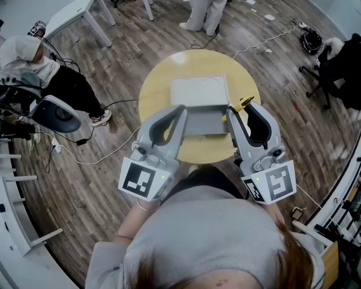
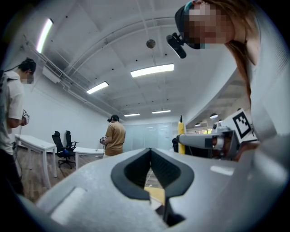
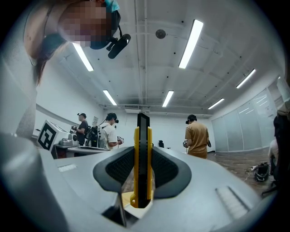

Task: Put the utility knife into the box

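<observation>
A grey open box [image 1: 206,121] sits on the round yellow table [image 1: 155,90], with its white lid [image 1: 199,91] lying flat behind it. The yellow and black utility knife [image 3: 142,158] stands upright between the jaws of my right gripper [image 3: 142,181], which is shut on it. In the head view the right gripper [image 1: 240,110] is at the box's right edge, and the knife [image 1: 246,102] pokes out past its tips. My left gripper [image 1: 179,110] is at the box's left edge. In its own view the left gripper [image 2: 151,152] has its tips together with nothing between them.
Cables run over the wooden floor around the table. A seated person [image 1: 34,62] and a chair [image 1: 56,115] are at the left, a white table [image 1: 73,14] at the back left, and a black office chair [image 1: 333,70] at the right. People stand farther off in the room.
</observation>
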{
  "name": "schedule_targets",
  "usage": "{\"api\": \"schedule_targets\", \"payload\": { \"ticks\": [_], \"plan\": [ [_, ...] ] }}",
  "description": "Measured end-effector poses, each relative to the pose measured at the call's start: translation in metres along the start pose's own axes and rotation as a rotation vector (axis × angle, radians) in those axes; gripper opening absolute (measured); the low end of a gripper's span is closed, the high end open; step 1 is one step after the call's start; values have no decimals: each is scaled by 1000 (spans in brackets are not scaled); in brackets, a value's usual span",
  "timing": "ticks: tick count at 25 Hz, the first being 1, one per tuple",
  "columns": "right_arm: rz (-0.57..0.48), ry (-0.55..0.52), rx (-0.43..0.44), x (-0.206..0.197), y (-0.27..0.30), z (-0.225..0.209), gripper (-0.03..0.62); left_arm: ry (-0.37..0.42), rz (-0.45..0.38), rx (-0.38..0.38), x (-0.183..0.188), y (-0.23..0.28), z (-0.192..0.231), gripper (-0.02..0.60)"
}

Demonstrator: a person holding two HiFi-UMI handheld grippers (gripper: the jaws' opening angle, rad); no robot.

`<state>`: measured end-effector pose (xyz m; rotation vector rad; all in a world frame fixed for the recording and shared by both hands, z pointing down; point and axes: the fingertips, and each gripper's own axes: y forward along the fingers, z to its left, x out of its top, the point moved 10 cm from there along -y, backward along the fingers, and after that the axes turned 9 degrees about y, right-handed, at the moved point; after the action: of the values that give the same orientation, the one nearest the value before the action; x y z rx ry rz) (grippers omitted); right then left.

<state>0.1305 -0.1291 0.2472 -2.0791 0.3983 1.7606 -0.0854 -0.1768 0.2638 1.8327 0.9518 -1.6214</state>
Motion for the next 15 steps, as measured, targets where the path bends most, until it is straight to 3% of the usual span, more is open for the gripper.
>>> {"api": "schedule_targets", "payload": {
  "ticks": [9,15],
  "plan": [
    [31,-4,45,-6,-4,-5,120,-23,-4,30,-5,-1,-12,-3],
    [57,-33,90,-24,-15,18,120,-4,-8,66,-13,-38,-24,-3]
  ]
}}
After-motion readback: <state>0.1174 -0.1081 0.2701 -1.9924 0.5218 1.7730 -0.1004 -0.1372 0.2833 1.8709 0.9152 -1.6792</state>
